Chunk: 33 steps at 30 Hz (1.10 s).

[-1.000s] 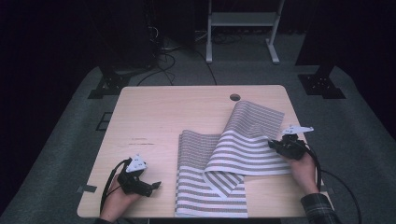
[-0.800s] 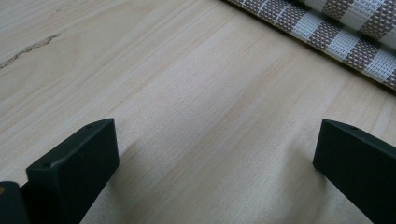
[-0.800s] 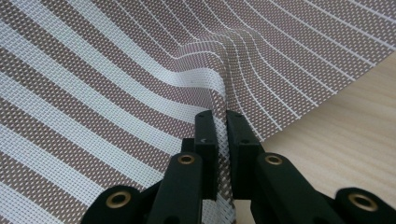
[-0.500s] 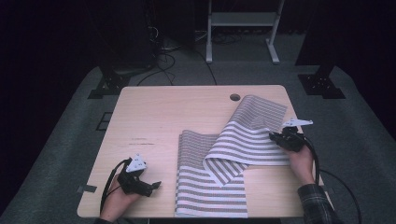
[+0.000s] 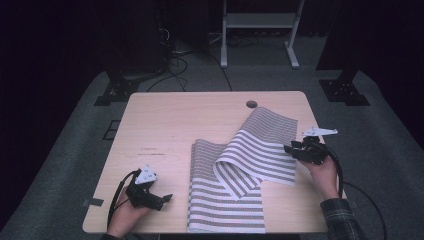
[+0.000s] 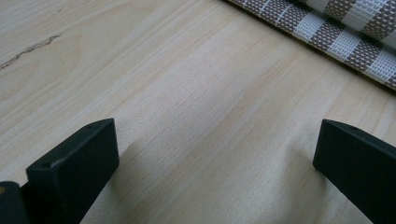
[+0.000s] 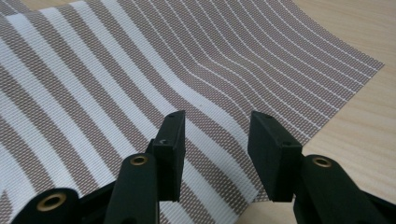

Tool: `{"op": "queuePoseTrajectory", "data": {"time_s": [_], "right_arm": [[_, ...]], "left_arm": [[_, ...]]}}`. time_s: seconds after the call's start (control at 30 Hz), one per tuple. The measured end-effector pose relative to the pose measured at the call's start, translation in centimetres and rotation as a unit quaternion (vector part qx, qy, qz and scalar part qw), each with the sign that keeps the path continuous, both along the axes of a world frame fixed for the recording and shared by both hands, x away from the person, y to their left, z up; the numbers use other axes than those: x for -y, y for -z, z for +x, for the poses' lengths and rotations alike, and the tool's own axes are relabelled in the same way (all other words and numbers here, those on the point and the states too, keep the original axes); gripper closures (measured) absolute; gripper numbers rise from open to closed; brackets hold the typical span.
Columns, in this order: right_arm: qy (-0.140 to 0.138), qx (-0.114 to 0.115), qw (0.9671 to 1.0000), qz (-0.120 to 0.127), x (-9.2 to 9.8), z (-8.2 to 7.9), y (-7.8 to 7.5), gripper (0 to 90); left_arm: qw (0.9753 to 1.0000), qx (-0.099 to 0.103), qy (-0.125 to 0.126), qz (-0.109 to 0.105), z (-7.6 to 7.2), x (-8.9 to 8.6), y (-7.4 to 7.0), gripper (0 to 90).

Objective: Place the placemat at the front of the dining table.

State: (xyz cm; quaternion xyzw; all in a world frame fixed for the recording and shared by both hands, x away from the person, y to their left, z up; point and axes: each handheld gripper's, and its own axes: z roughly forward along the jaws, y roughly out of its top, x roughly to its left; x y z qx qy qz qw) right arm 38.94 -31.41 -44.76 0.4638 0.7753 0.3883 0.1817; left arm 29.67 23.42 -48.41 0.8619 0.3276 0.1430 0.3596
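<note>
The wooden table (image 5: 175,130) is the biggest thing, and all places here are given from it. On its right half lies a striped cloth (image 5: 235,180), brown and white. One part of the cloth lies flat and reaches the near edge of the table; another part is folded over it at a slant and runs toward the far right side, ending just before the small round hole (image 5: 251,104) in the tabletop.

The right gripper (image 5: 292,149) is at the right edge of the table, above the right border of the folded cloth part. In the right gripper view its jaws stand partly open, with a clear gap between them, and the cloth (image 7: 140,70) lies under them; they hold nothing.

The left gripper (image 5: 162,199) rests near the front left corner of the table, beside the cloth but apart from it. In the left gripper view its jaws are wide open over bare wood, with nothing between them.
</note>
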Motion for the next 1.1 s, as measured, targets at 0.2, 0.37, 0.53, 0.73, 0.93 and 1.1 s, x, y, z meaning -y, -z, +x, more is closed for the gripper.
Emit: {"op": "queuePoseTrajectory", "data": {"time_s": [0.2, 0.37, 0.53, 0.73, 0.93, 1.1], "right_arm": [[-0.010, -0.002, 0.9999, 0.007, -0.4, -1.7, -0.3, 53.2], [-0.014, 0.005, 0.9998, 0.017, -1.1, -3.6, -0.7, 52.2], [-0.025, 0.005, 0.9993, 0.028, -1.6, -5.1, -0.6, 51.5], [-0.041, -0.001, 0.9985, 0.035, -2.5, -7.0, 0.2, 51.3], [-0.053, 0.004, 0.9981, 0.032, -3.3, -8.3, 0.3, 51.3], [-0.072, 0.005, 0.9969, 0.031, -4.3, -8.6, 0.3, 51.5]], "left_arm": [[1.0000, 0.000, -0.002, 0.001, 0.0, 0.0, 0.0, 0.0], [1.0000, 0.001, -0.001, 0.001, -0.1, 0.0, 0.0, 0.0], [1.0000, 0.001, 0.000, 0.001, -0.1, 0.0, 0.0, 0.0], [1.0000, 0.001, 0.000, 0.001, -0.1, 0.0, 0.0, 0.0], [1.0000, 0.001, 0.000, 0.001, -0.1, 0.0, 0.0, 0.0], [1.0000, 0.001, 0.000, 0.001, -0.1, 0.0, 0.0, 0.0]]}}
